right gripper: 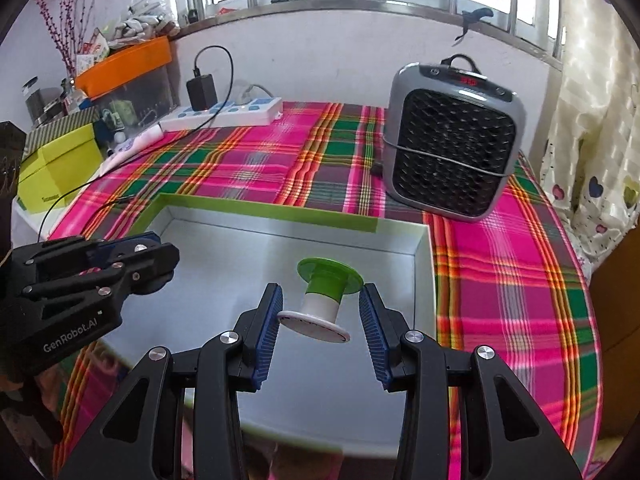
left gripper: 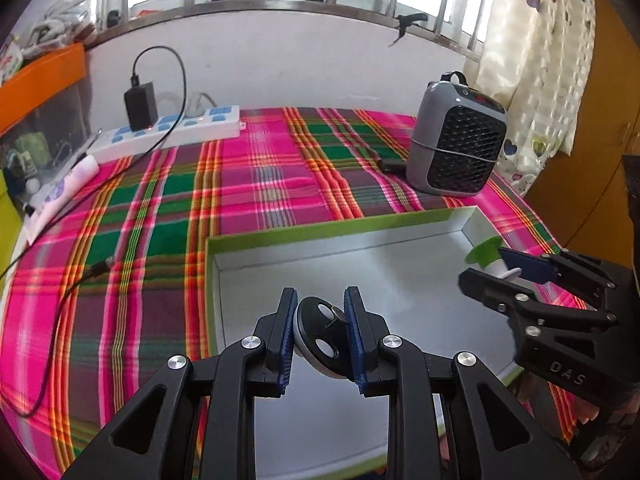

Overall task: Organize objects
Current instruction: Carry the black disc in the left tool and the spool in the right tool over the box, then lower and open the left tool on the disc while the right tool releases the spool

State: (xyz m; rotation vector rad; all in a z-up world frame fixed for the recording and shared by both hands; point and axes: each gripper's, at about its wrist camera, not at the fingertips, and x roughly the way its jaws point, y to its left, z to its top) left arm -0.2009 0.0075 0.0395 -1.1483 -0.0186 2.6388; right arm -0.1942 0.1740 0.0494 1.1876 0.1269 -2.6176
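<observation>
Left gripper (left gripper: pixel 320 332): jaws narrow, clamped on a black disc (left gripper: pixel 318 334) with round holes, held on edge above the tray (left gripper: pixel 280 240). Disc looks stiff, light, thin; rim grip suits it, could pivot.

Right gripper (right gripper: pixel 320 320): jaws half-wide, pinching the white flange of a green-and-white spool (right gripper: pixel 324 300), over the tray's right side. Spool looks hard, smooth plastic, light; the narrow waist would hold surer.

Heater (right gripper: pixel 452 140) on the plaid counter (right gripper: pixel 240 176) behind.
</observation>
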